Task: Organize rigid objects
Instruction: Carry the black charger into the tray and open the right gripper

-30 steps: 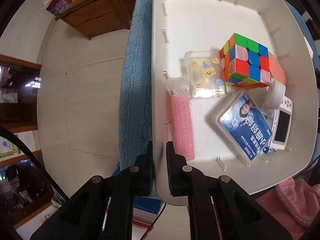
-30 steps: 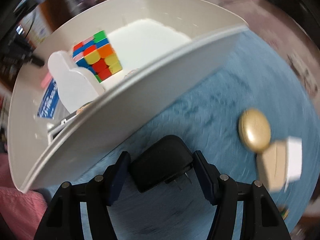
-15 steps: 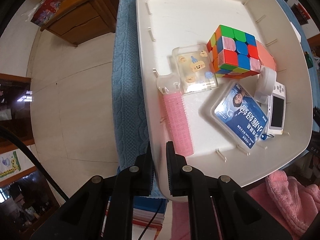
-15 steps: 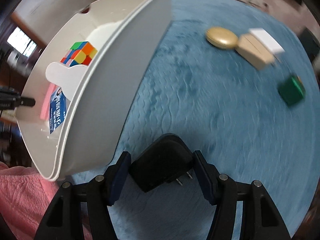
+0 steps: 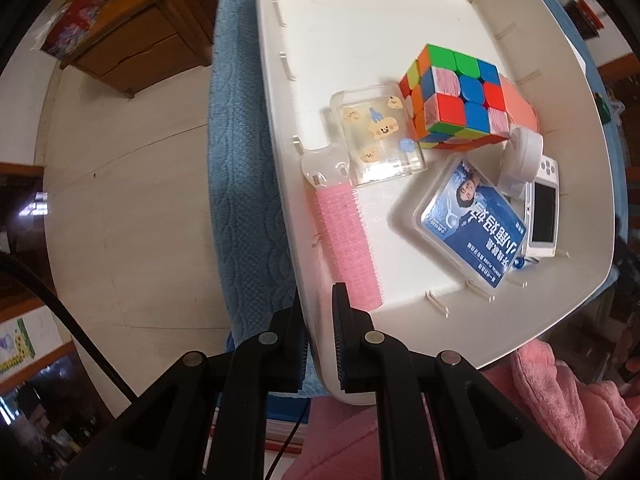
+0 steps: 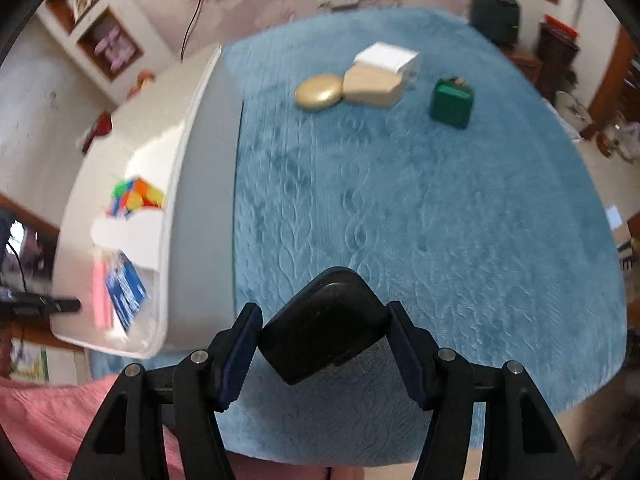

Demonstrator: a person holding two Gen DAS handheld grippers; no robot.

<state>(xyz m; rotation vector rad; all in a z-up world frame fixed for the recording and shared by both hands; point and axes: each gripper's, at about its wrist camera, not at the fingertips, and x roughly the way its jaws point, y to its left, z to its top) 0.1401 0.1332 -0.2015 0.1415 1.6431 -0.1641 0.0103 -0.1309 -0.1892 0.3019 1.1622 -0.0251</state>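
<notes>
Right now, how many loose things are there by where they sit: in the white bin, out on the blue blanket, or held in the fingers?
In the white bin: 7
On the blue blanket: 4
Held in the right gripper, a black plug adapter: 1
Total: 12

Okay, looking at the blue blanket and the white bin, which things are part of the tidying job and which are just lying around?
Part of the job:
- white bin, pinched at its rim by the left claw
- black charger in the right claw
- gold oval case, beige box, green box, not yet binned

Just lying about:
- wooden cabinet
- pink cloth
</notes>
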